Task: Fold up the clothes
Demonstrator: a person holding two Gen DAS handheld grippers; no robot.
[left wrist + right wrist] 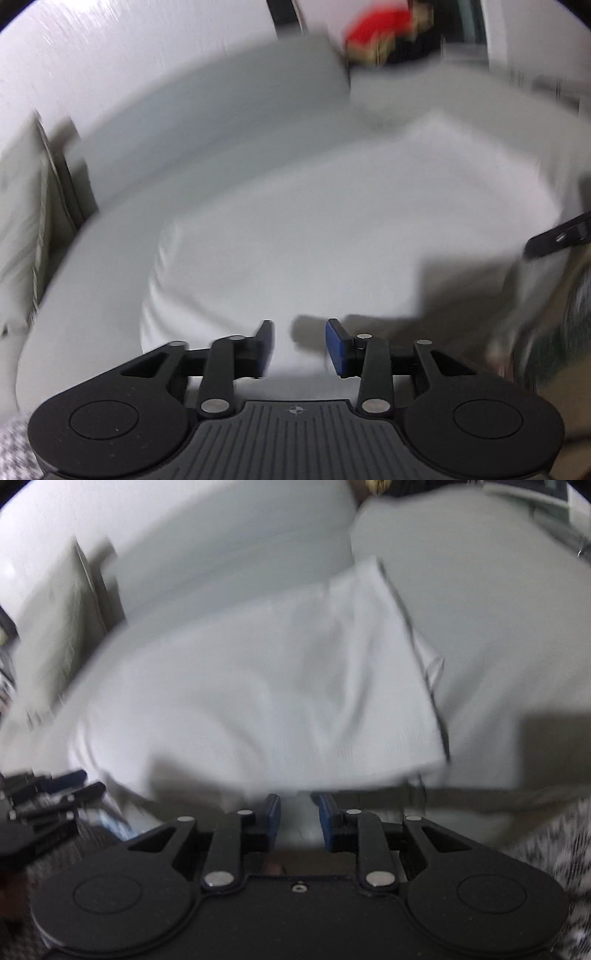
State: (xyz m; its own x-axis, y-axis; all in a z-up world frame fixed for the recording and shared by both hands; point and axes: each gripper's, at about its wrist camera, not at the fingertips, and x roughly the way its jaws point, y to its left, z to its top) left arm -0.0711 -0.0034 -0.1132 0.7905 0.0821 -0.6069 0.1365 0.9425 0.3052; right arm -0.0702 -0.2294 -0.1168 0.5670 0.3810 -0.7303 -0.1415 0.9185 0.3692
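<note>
A white garment point(332, 229) lies spread and partly folded on a pale grey sofa seat point(207, 147); it also shows in the right wrist view point(280, 686), with a dark-trimmed edge on its right side. My left gripper point(299, 345) is open and empty, just over the garment's near edge. My right gripper point(297, 821) is open and empty at the garment's near edge. The right gripper's tip shows at the right edge of the left wrist view point(561, 236). The left gripper shows at the left of the right wrist view point(48, 794). Both views are motion-blurred.
A grey back cushion point(221, 85) stands behind the seat. A pale pillow point(22, 206) lies at the left. A red object point(380, 26) sits at the far back. A patterned grey fabric point(561, 849) is at the near right.
</note>
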